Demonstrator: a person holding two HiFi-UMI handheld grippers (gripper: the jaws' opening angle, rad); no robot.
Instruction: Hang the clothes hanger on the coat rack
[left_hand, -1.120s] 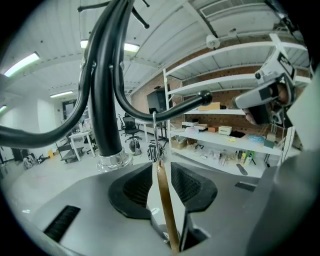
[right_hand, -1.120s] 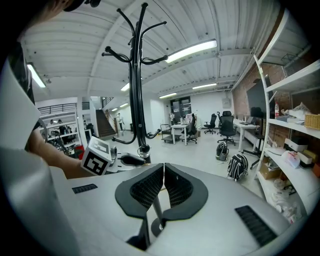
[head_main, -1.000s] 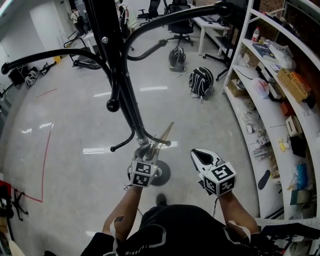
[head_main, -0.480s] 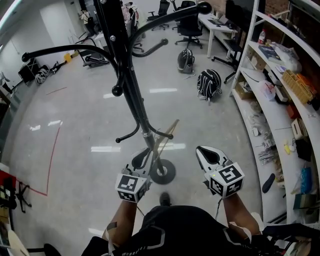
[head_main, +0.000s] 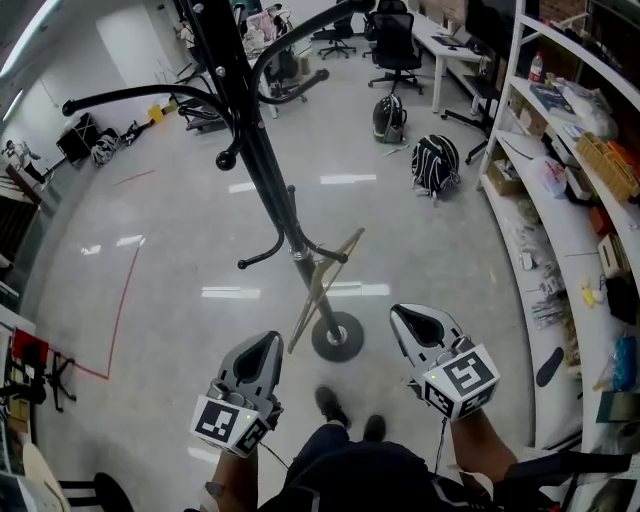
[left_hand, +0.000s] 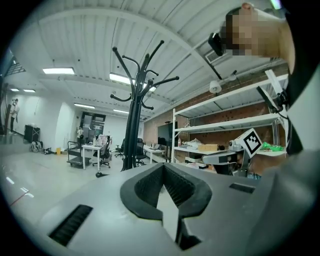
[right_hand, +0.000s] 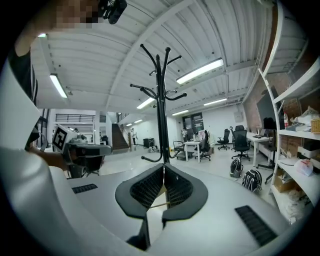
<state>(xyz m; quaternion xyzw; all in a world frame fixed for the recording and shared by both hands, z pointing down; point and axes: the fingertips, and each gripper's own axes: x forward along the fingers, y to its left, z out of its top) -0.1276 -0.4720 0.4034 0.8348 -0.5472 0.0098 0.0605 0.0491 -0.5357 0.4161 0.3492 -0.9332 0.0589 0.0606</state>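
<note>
The wooden hanger (head_main: 320, 296) hangs by itself from a low hook on the coat rack (head_main: 262, 160), just above the rack's round base (head_main: 337, 337). A second ago the left tongs (head_main: 268, 341) were right up at that hook with the hanger. Since then they have let go, pulled back towards the person and closed on nothing, and they now sit well apart from it. So I judge the hanging done, with only the retreat left.

Seen from the head, the hanger's long axis slants from upper right, out beyond the pole, down to lower left near the base. Its hook end sits against the pole. It tilts instead of lying level, and whether it is swinging cannot be told.

The right tongs (head_main: 405, 315) are also closed and empty, held on the other side of the base. Beyond lie the shiny floor (head_main: 180, 260), a striped backpack (head_main: 435, 163) and the shelves (head_main: 560, 200) on the right.
</note>
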